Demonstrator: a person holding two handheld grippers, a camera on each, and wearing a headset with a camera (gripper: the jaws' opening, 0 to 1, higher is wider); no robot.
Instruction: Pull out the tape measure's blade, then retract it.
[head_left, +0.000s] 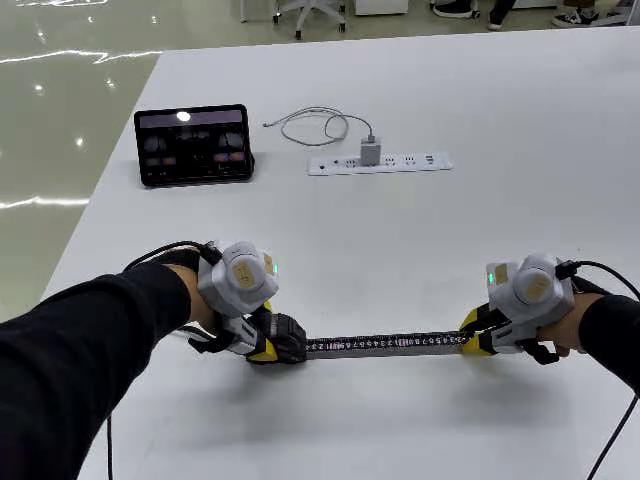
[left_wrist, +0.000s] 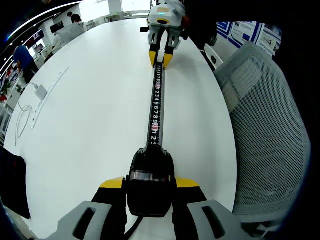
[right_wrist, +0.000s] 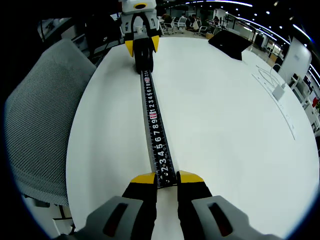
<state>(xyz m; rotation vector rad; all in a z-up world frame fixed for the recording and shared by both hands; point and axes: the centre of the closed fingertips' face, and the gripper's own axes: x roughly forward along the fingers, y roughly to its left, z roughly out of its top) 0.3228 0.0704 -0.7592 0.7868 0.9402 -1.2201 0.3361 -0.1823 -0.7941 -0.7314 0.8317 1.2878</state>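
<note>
Printed white on black along the blade (right_wrist: 155, 132) — 2, 3, 4, 5, 6, 7, 8, 9, then a red-backed mark, then 1, 2, 3 onward, as read in the right gripper view. Legible likewise in the left gripper view. Too small to read on the tablet (head_left: 193, 145) screen.

On the counter (head_left: 480, 100), a tablet (head_left: 193, 144) sits upper left of the frame, with a power strip (head_left: 380, 162) to its right and a cable (head_left: 312, 124) behind that. Lower down, the tape measure case (head_left: 287, 338) lies at left within the left claw (head_left: 262, 350). Its blade (head_left: 385, 345) runs right into the right claw (head_left: 470, 338).
</note>
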